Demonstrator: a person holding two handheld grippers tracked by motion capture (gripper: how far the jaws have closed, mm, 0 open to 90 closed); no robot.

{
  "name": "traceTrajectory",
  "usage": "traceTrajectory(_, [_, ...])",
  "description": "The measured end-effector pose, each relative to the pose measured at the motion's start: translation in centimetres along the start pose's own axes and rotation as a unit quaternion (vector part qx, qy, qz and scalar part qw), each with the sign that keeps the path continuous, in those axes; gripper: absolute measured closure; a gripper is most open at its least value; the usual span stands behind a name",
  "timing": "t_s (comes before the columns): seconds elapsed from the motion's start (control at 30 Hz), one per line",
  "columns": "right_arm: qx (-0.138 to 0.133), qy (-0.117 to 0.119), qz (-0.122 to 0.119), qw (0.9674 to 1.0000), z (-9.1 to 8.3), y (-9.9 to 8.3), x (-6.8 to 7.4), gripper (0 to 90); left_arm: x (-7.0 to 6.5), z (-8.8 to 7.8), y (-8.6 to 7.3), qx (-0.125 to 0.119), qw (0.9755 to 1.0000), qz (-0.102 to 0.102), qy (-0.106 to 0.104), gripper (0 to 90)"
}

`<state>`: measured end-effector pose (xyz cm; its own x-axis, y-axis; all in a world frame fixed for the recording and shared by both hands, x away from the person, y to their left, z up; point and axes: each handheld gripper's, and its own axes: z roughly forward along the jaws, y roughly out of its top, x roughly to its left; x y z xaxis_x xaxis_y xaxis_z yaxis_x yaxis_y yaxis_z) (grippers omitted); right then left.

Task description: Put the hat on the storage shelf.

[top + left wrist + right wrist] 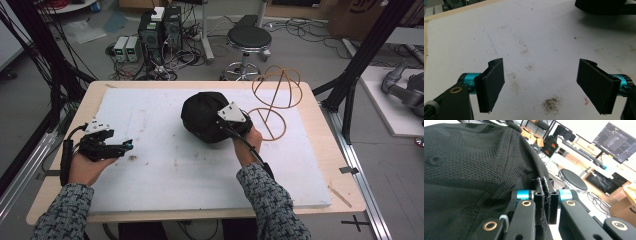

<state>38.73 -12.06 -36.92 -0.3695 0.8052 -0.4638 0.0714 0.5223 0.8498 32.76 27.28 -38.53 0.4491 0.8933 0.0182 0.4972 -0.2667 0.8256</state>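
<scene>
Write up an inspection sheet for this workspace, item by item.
Surface: white foam sheet on a wooden table, stained with brown specks.
Job's things: black mesh cap; wire hat stand to its right.
Clutter: nothing seen.
Grippers: left tongs open, nothing between them, above the sheet; right tongs shut on the cap's fabric edge.
Cables: one trailing from each gripper along the forearm.
Surroundings: stool, power supplies and tangled wires on the floor.

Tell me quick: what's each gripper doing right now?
Left gripper: open, jaws wide apart, nothing between them, over the white mat.
Right gripper: closed, pinching the black cap's edge.
</scene>
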Motion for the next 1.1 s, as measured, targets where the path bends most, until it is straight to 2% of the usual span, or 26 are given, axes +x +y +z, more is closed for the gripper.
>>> traceTrajectory(0.47, [-0.033, 0.021, 0.004, 0.9992, -1.0, 1.3, -1.0, 89.0, 0.1, -0.3, 0.0, -0.001, 1.0000, 0.000, 0.003, 22.6])
traceTrajectory(0.67, [-0.044, 0.027, 0.002, 0.9987, -1.5, 2.9, -2.5, 89.0, 0.0, -0.2, 0.0, 0.000, 1.0000, 0.000, 0.002, 22.6])
traceTrajectory(0.83, [-0.057, 0.031, 0.013, 0.9978, -1.9, 3.9, -3.7, 89.0, -0.1, -0.1, 0.0, -0.002, 1.0000, -0.002, 0.001, 22.6])
traceTrajectory(1.1, [-0.080, 0.037, 0.014, 0.9960, -2.5, 5.7, -5.4, 88.9, -0.1, -0.2, 0.2, -0.004, 1.0000, -0.002, 0.003, 22.6])
